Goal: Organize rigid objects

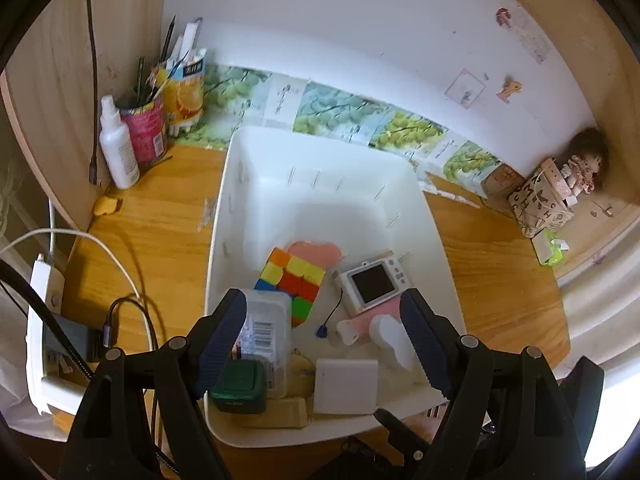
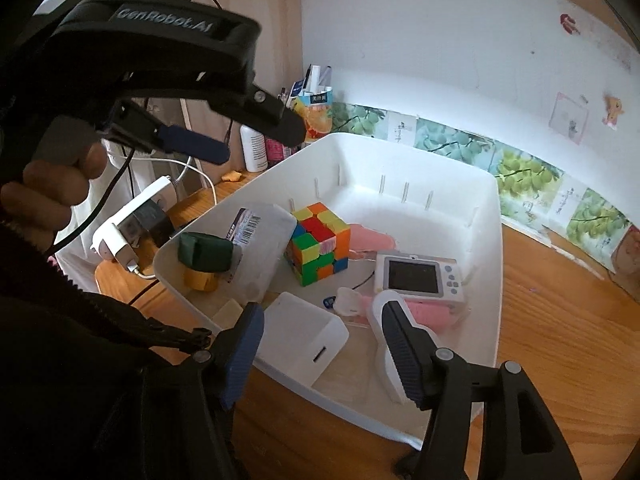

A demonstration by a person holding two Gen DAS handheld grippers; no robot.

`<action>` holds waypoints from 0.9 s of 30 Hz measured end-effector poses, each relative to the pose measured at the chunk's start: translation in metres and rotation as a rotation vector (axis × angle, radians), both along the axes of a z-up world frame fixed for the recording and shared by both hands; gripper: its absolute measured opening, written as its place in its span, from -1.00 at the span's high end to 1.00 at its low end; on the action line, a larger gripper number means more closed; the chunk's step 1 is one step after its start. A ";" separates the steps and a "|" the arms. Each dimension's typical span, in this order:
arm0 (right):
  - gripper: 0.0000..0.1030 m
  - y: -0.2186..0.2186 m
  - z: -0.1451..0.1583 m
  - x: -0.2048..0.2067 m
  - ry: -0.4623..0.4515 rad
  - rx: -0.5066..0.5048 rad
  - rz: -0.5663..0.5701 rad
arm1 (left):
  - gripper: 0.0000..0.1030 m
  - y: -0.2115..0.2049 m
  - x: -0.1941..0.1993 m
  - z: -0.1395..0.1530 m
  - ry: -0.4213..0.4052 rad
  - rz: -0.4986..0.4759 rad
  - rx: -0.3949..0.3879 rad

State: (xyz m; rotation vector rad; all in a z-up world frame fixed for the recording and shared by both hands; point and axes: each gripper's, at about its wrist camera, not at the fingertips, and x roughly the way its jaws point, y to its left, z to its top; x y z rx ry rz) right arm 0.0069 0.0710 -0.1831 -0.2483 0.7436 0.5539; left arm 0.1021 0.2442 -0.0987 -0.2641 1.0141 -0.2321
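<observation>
The white bin (image 1: 320, 152) on the table (image 1: 160, 208) already holds the puzzle cube (image 2: 318, 244), small camera (image 2: 420, 276) and white box (image 2: 304, 336), gathered there for tidiness, while the left tool (image 1: 322, 340) and right tool (image 2: 320, 344) hover spread above, pinching nothing.

We see soft daylight in both views, brightest on the white wall (image 1: 360, 40) and the white bin (image 1: 320, 152), whose far floor washes out to near glare. Fisheye bending curves the wooden surface (image 1: 500, 280) and darkens the corners. The nearest black sleeve (image 2: 80, 360) sits in deep shadow, and everything looks slightly soft.
</observation>
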 end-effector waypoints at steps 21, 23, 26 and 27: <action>-0.56 -0.048 0.005 -0.043 -0.162 -0.095 -0.163 | -0.59 -0.065 -0.021 0.007 -0.086 -0.134 0.043; -0.58 -0.055 0.002 -0.044 -0.168 -0.106 -0.171 | -0.59 -0.074 -0.023 0.005 -0.082 -0.138 0.052; -0.59 -0.068 -0.006 -0.043 -0.135 -0.106 -0.173 | -0.59 -0.085 -0.021 0.001 -0.058 -0.137 0.056; -0.59 -0.072 -0.010 -0.042 -0.114 -0.103 -0.170 | -0.59 -0.089 -0.021 0.000 -0.054 -0.135 0.056</action>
